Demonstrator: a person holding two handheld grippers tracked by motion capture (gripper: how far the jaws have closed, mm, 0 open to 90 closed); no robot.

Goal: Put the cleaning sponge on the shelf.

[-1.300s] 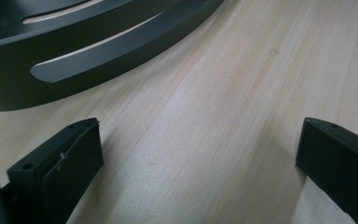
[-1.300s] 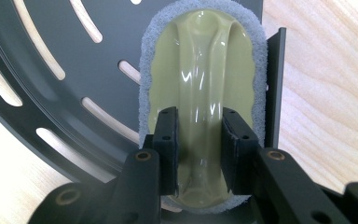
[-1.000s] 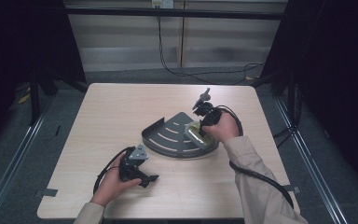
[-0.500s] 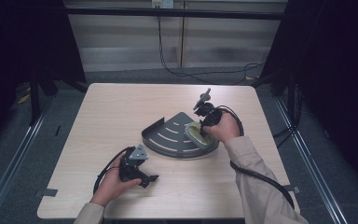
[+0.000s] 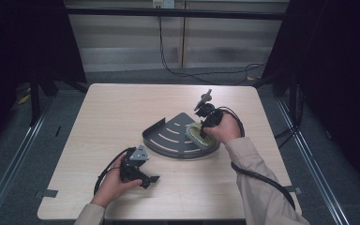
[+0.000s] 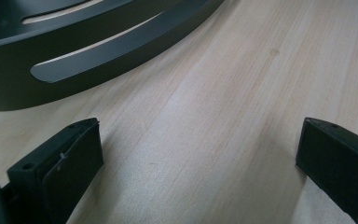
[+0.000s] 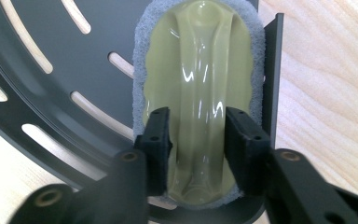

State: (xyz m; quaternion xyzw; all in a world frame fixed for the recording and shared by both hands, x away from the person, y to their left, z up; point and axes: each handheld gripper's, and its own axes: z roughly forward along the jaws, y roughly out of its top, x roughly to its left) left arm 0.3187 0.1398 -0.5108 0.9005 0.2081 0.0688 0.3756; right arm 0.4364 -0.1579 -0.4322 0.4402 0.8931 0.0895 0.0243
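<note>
Now my right gripper (image 7: 196, 140) has just been opening around the sponge (image 7: 200, 60), leaving it lying in the tray (image 7: 51, 98); my left gripper (image 6: 200, 163) rests spread.

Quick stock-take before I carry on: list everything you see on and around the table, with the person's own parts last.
Table: one, light wood, centre of the high view.
Corner shelf tray: one, dark grey, slotted, on the table right of centre.
Scrubbing pad with handle: one, pale yellow-green handle on grey sponge, lying in the tray by its straight wall.
Cables: several, black, on the floor behind the table.
Left claw: one, black, low over bare table near the front edge, jaws wide apart.
Right claw: one, black, jaws either side of the pad's handle, just been opening.
Hands: two, each holding a claw.
</note>
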